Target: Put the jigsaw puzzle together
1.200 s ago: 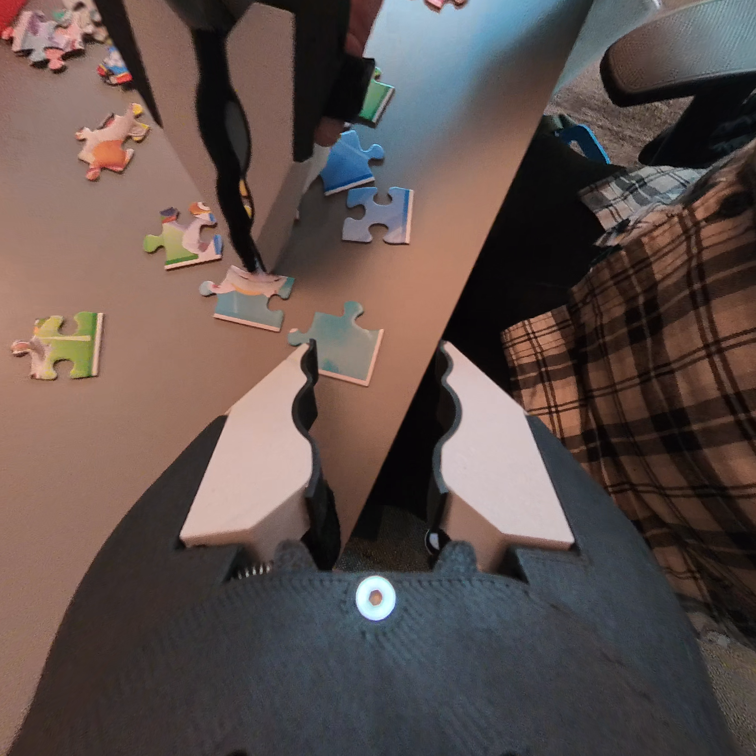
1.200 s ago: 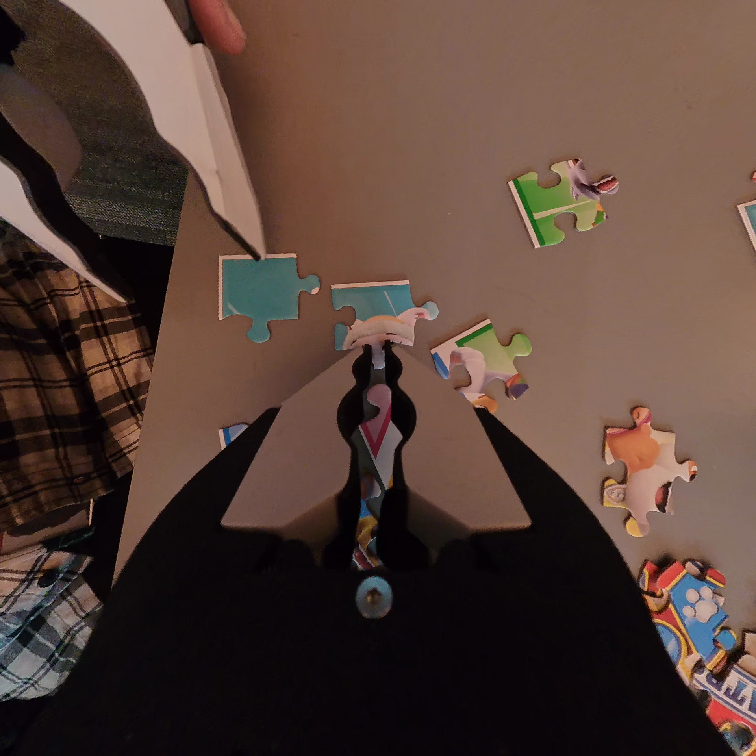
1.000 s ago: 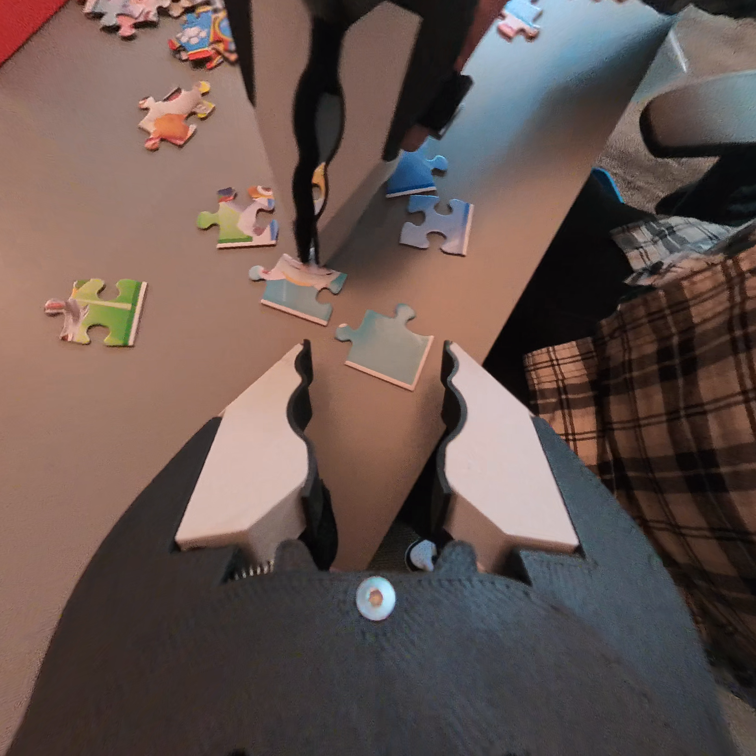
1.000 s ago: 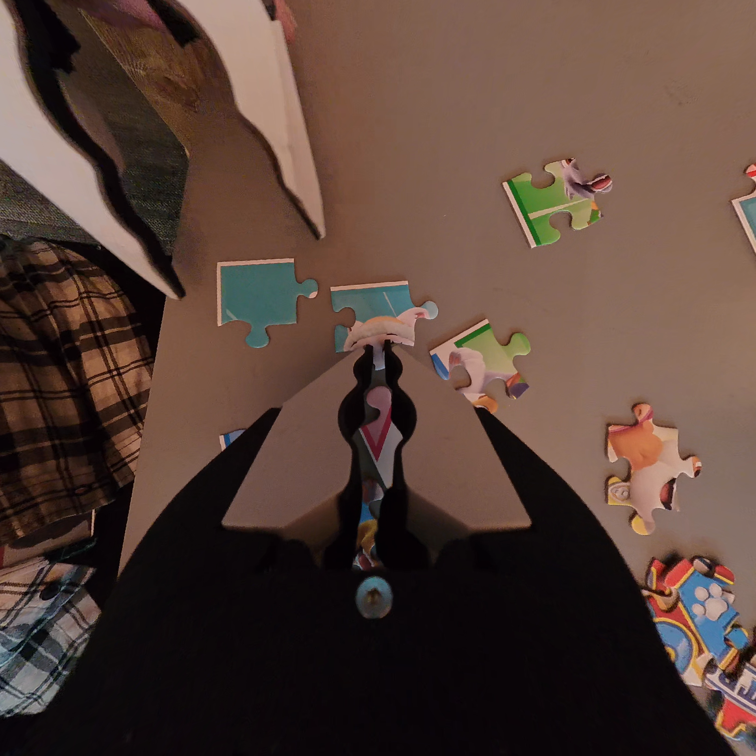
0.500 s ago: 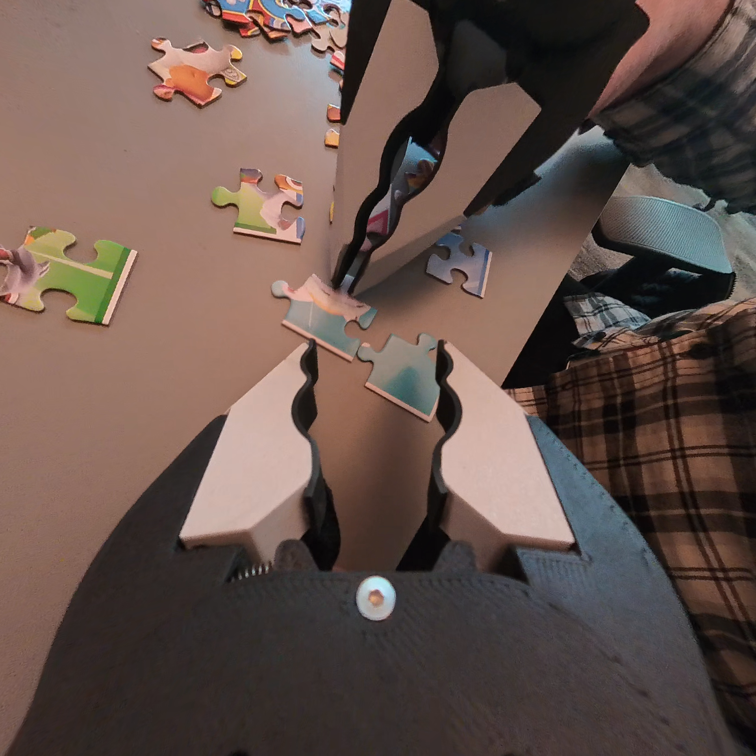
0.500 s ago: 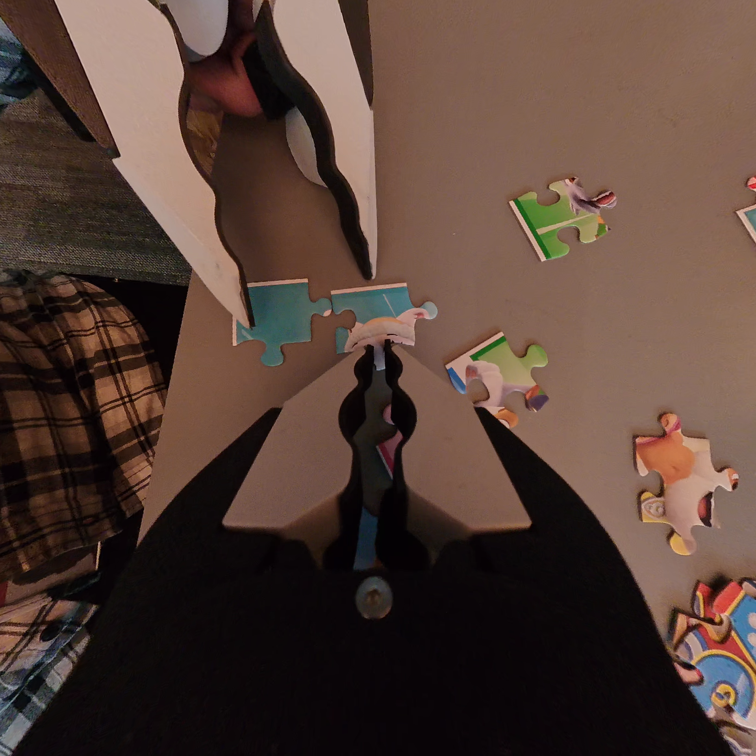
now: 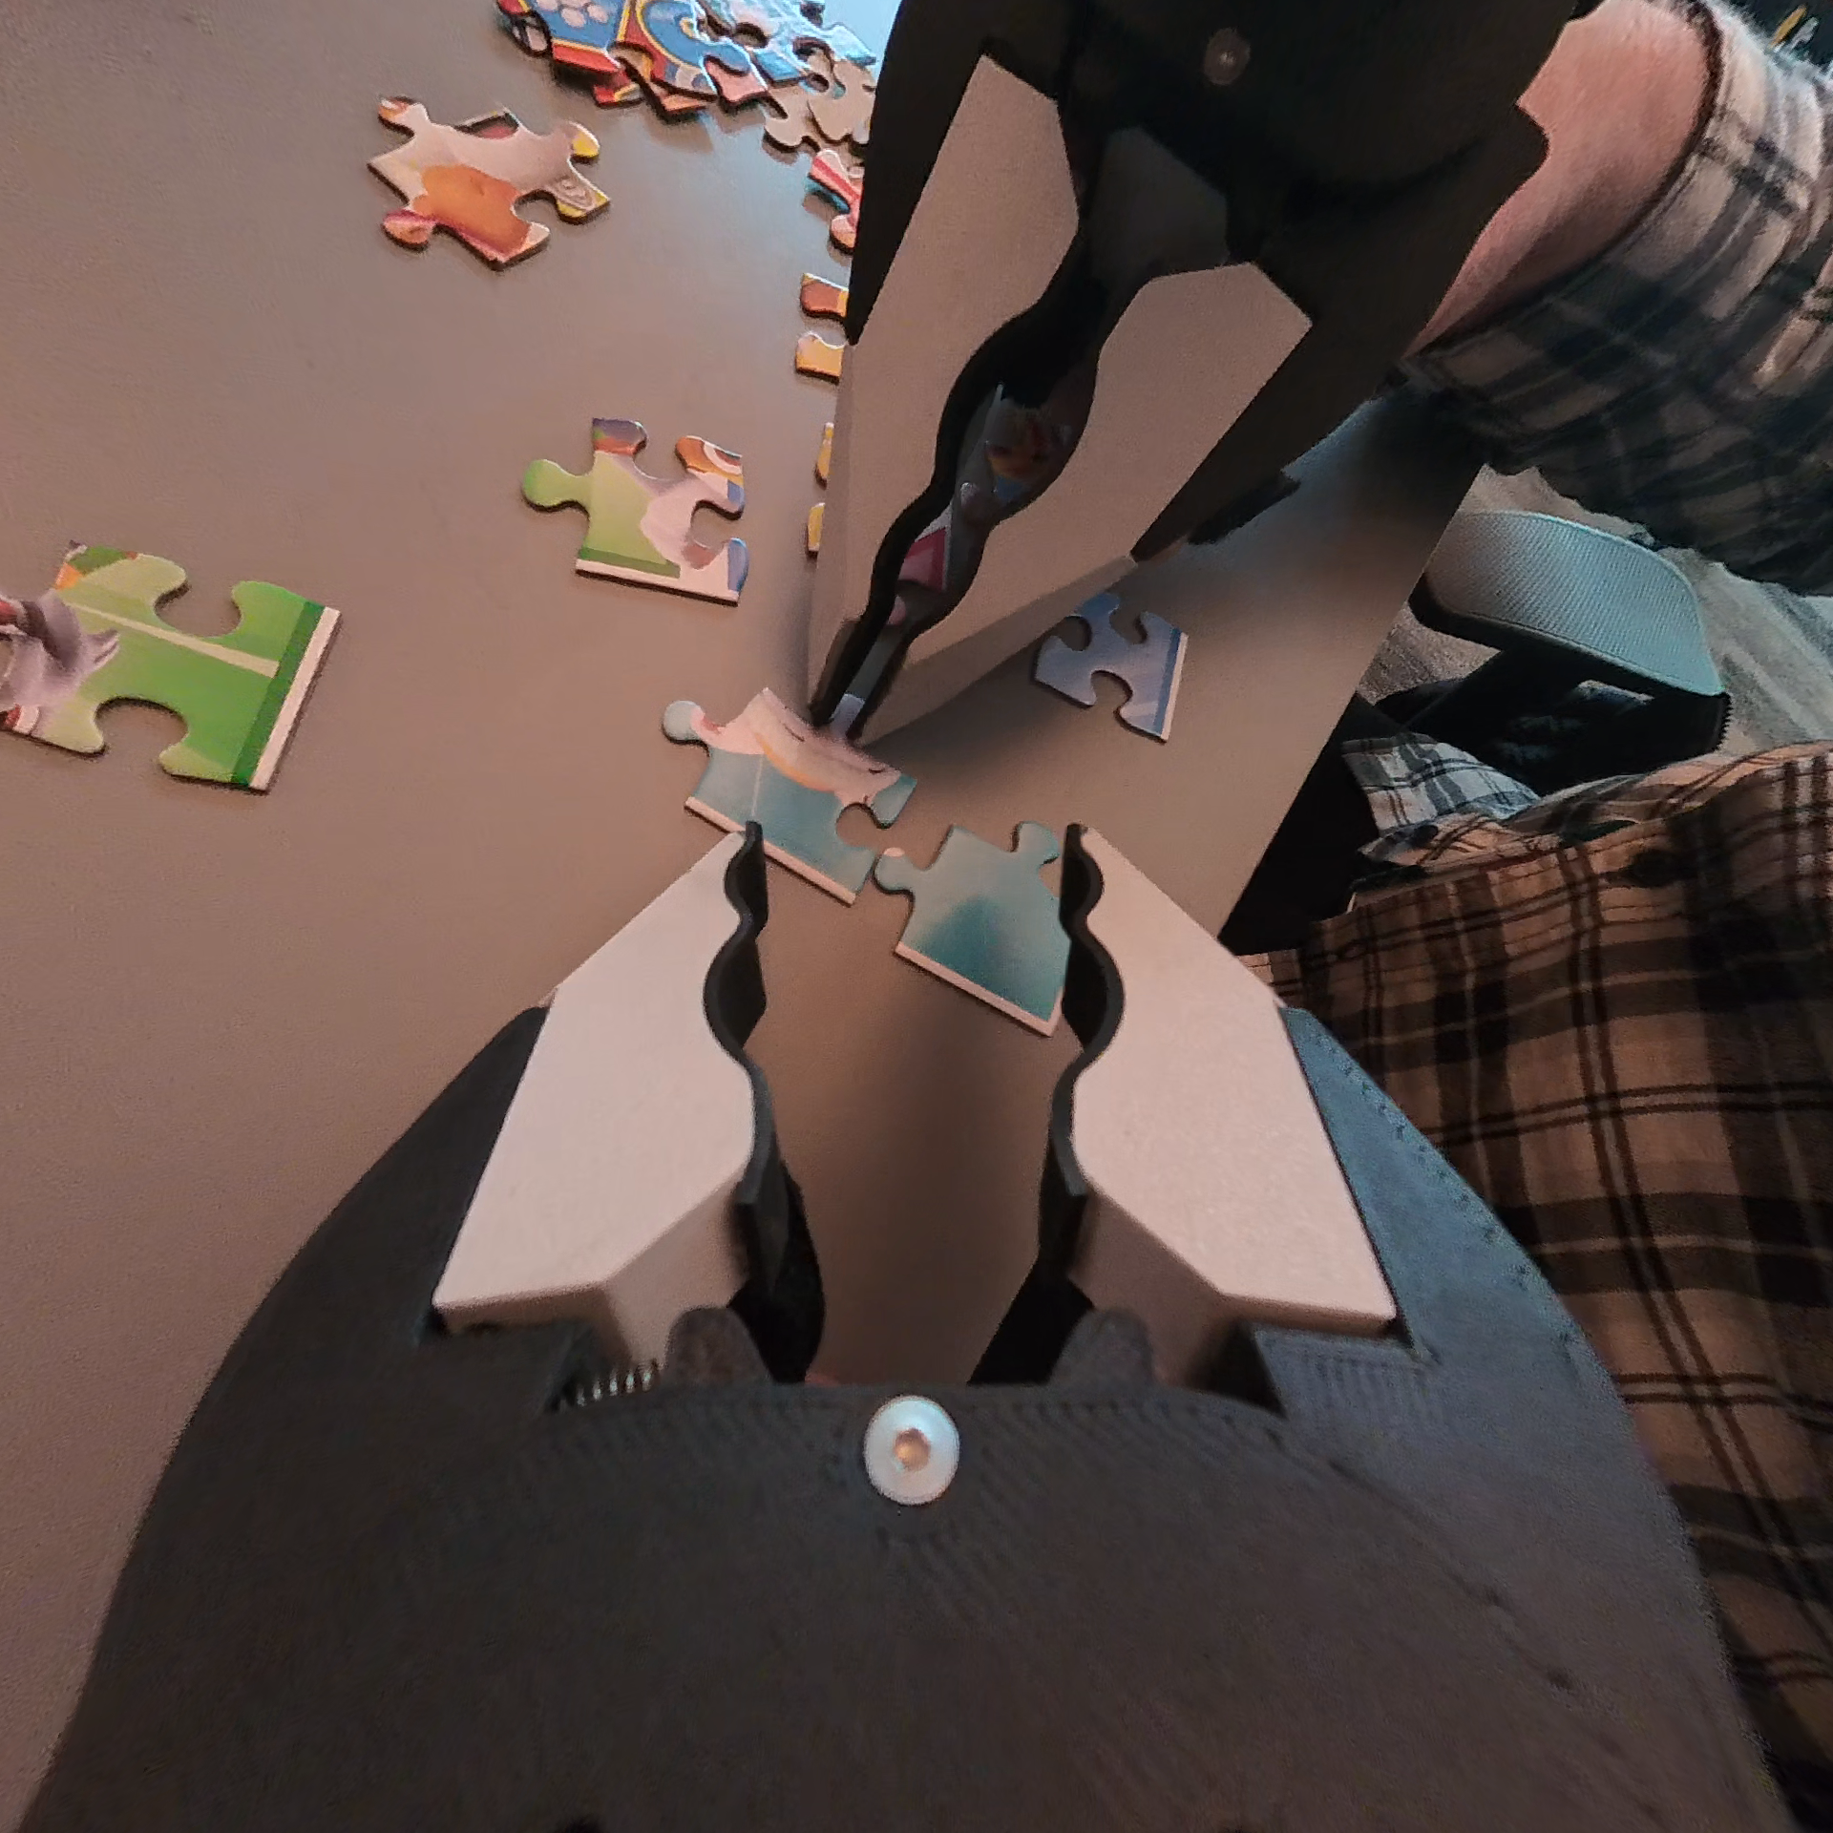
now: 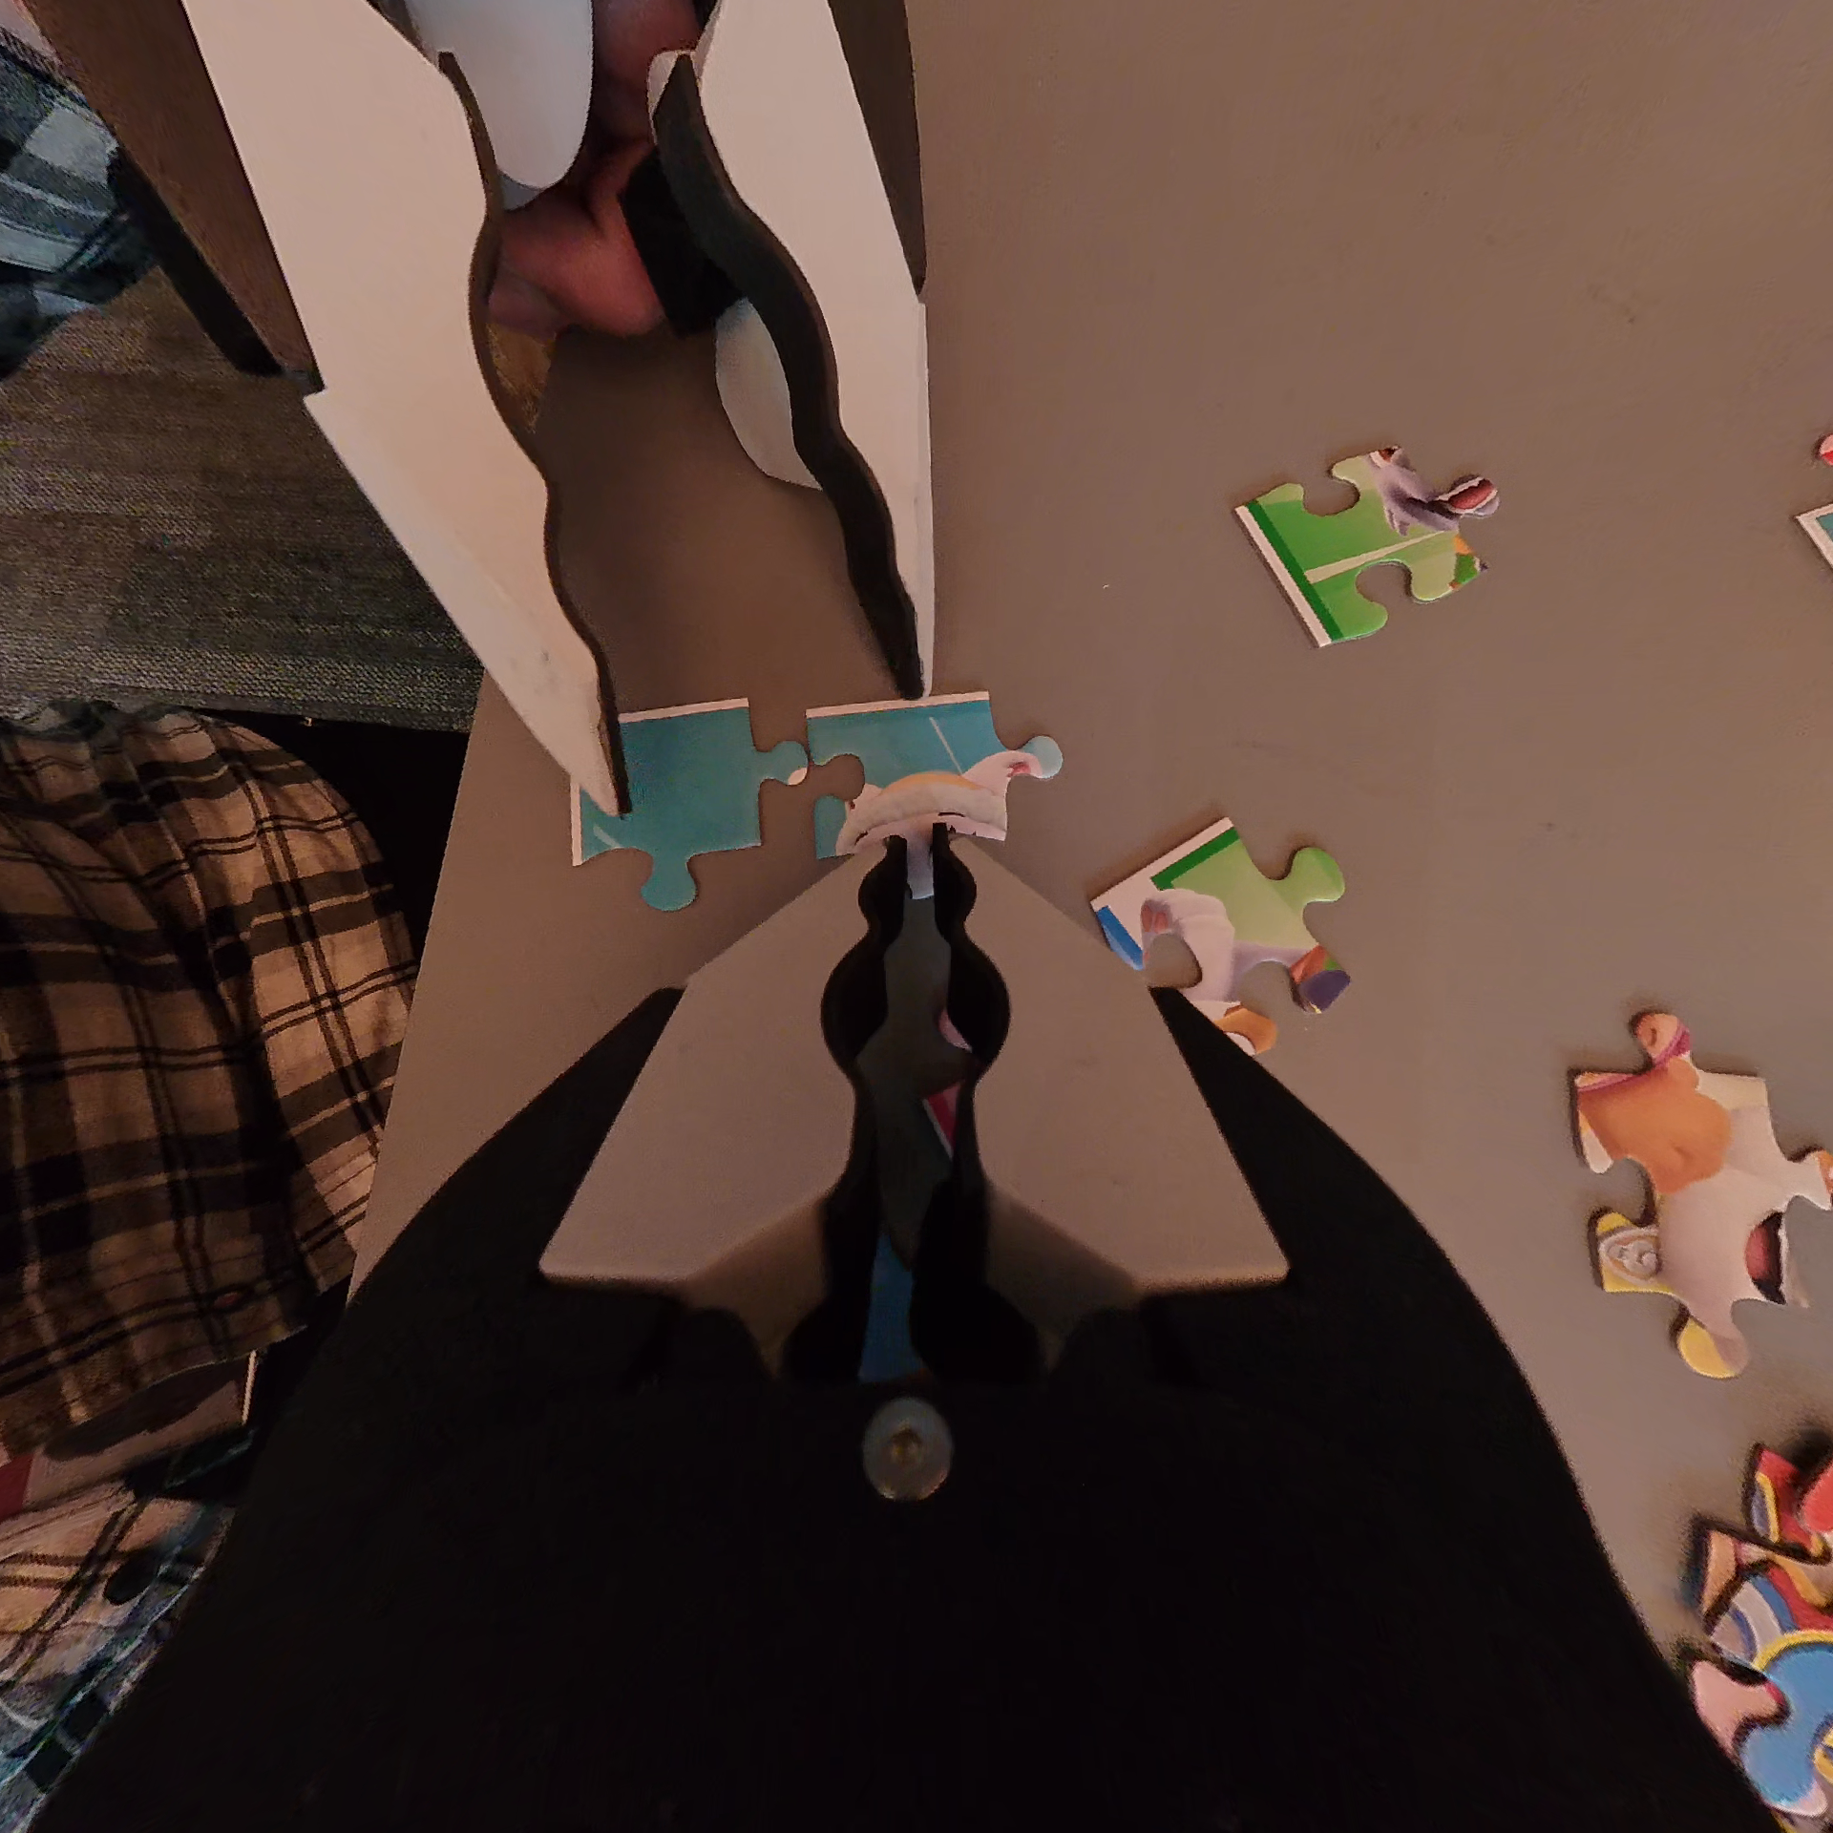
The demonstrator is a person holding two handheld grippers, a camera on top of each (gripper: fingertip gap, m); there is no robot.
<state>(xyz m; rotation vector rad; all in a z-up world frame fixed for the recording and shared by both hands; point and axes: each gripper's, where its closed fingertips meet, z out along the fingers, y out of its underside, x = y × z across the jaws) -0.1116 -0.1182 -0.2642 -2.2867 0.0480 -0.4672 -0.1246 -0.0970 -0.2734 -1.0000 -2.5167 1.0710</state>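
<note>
In the left wrist view, your left gripper (image 7: 905, 853) stands wide apart over the grey table (image 7: 298, 377), holding nothing. Its right fingertip (image 7: 1076, 843) touches the plain teal piece (image 7: 982, 932), whose knob sits at the socket of the teal piece with the white figure (image 7: 794, 784), not yet locked in. Your right gripper (image 7: 843, 709) comes down from above, pinched narrow with its tips on that second piece. Two green pieces (image 7: 650, 531) lie apart to the left.

In the right wrist view, your right gripper (image 8: 917, 848) is closed on an upright puzzle piece (image 8: 917, 1091) between the pads, its tips at the figure piece (image 8: 922, 784). The left gripper (image 8: 764, 744) spreads wide across both teal pieces, one tip on the plain teal one (image 8: 684, 794). A heap of colourful pieces (image 8: 1766, 1627) lies at the lower right.
</note>
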